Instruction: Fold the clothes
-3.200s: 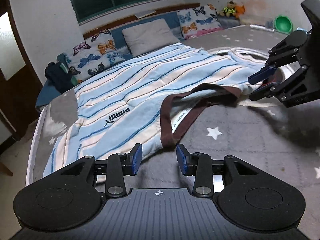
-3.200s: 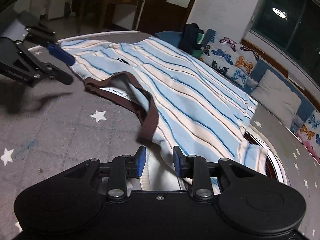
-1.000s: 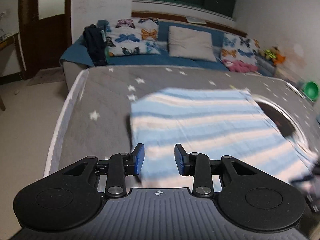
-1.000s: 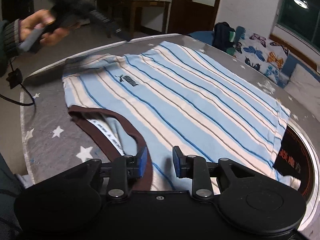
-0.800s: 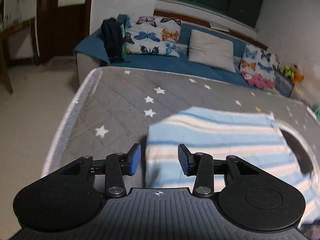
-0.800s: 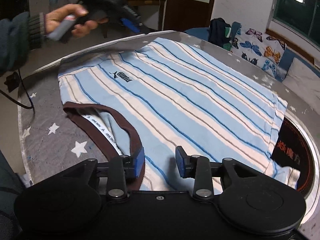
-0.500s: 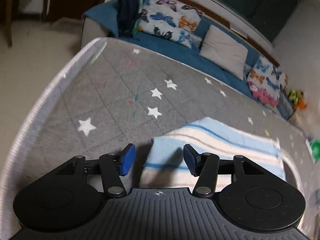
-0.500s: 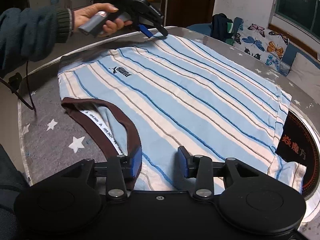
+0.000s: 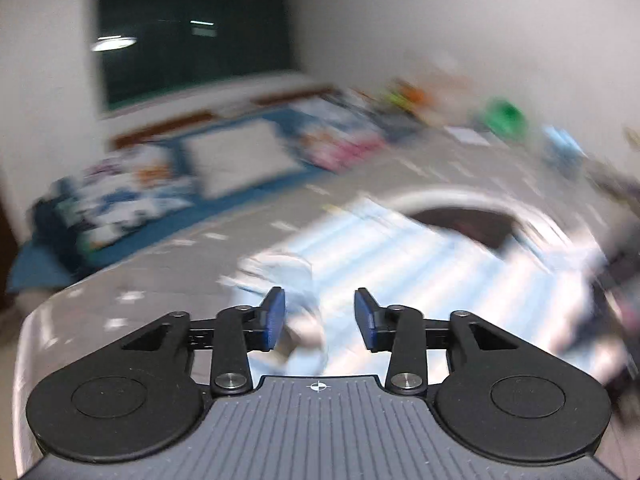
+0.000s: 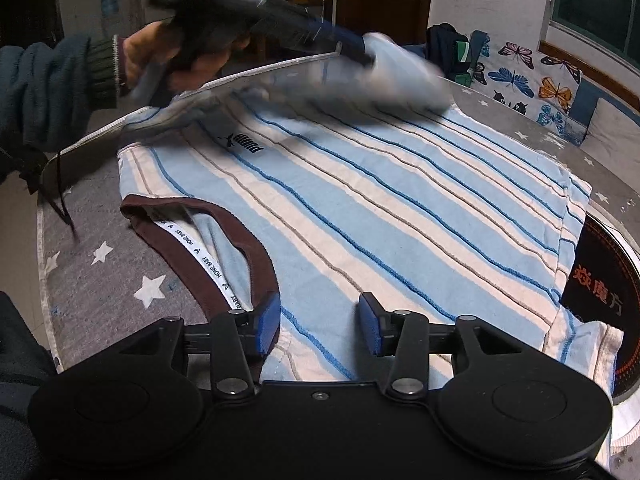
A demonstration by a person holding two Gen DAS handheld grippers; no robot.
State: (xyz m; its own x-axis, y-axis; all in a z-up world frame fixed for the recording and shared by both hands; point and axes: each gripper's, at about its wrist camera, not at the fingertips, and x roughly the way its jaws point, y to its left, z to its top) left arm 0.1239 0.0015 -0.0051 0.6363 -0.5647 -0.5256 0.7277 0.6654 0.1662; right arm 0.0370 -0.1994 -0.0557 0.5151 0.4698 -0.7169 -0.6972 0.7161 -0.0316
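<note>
The right gripper [image 10: 318,322] hovers low over the near edge of a striped shirt [image 10: 380,216]. Its blue pads stand apart and are opening, with cloth below them but nothing pinched, probably lining up to take that edge for a fold.

The left gripper [image 9: 320,318], seen in the right wrist view in a sleeved hand [image 10: 176,56], appears to carry a bunched piece of the shirt's far corner up and over the body of the garment. Both views of it are blurred, so whether its pads are actually clamping the cloth cannot be told; in its own view they stand apart, with pale fabric between them.

The shirt, light blue and cream with thin blue and brown lines, lies spread chest up on a grey star-print table cover [image 10: 104,276]. Its brown collar [image 10: 240,252] sits toward the near left edge.

The chest reads "PUMA" [image 10: 244,144] beside a leaping-cat logo. The neck tape repeats "HONE BABY". At the right edge, a dark round panel [image 10: 600,280] shows red Chinese characters.
</note>
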